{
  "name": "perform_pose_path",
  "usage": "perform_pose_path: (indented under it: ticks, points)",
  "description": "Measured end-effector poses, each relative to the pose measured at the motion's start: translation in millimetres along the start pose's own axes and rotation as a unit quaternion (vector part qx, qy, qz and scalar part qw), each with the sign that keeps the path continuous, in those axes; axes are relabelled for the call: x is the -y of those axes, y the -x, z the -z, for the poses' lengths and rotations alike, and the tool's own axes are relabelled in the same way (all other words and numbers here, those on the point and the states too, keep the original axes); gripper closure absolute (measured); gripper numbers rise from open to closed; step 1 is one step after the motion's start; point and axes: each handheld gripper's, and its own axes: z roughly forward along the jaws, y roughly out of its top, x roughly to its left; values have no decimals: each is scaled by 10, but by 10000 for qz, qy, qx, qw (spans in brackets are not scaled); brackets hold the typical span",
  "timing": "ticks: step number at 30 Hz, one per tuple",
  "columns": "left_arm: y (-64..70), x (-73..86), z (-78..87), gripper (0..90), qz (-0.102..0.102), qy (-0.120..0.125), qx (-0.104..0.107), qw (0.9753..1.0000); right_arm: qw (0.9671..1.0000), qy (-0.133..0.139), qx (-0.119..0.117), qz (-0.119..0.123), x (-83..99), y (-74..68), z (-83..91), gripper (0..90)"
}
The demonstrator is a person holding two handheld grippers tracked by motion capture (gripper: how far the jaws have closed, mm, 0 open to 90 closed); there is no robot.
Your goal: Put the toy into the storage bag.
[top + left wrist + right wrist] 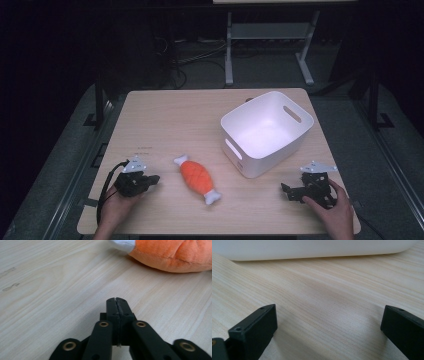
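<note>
We see a pale wooden table (165,115) from above, with a person's two hands coming in from its near edge, each holding a black gripper. The left gripper (155,178) rests low on the table near the front left corner, and its jaws are pressed together with nothing between them; in the left gripper view the two tips (117,300) meet along a thin seam just above the wood. Just beyond them lies the orange plush toy (175,253), apart from the tips.

From the high view we find that toy (196,178) lying flat on the table a little left of the middle, near the front, tilted so that one white end points toward the far left and the other toward the near right. It sits between the two grippers, closer to the left one.

The right gripper (284,188) rests near the front right corner, held by the right hand (334,210). Its jaws stand spread wide, with bare wood between them. The white bin (260,152) stands upright on the right half of the table, and its low wall (312,250) runs across the top of the right gripper view, near the open jaws but not touching them.
</note>
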Motion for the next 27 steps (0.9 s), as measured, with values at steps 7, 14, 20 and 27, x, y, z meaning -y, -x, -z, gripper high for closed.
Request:
perform_pose_path:
  ticks: [7, 14, 20, 27]
  points:
    - [23, -93, -11, 897, -41, -2, -40, 10000, 10000, -1, -2, -1, 0, 0, 0, 2]
    - [46, -232, -66, 896, -89, 43, -45, 9999, 10000, 1, -1, -2, 0, 0, -1, 2]
    - [55, -370, -161, 897, -168, 71, -74, 9998, 10000, 1, -1, 0, 0, 0, -1, 2]
    - [93, -469, -221, 896, -238, 113, -48, 9996, 10000, 0, -3, -1, 0, 0, 0, 2]
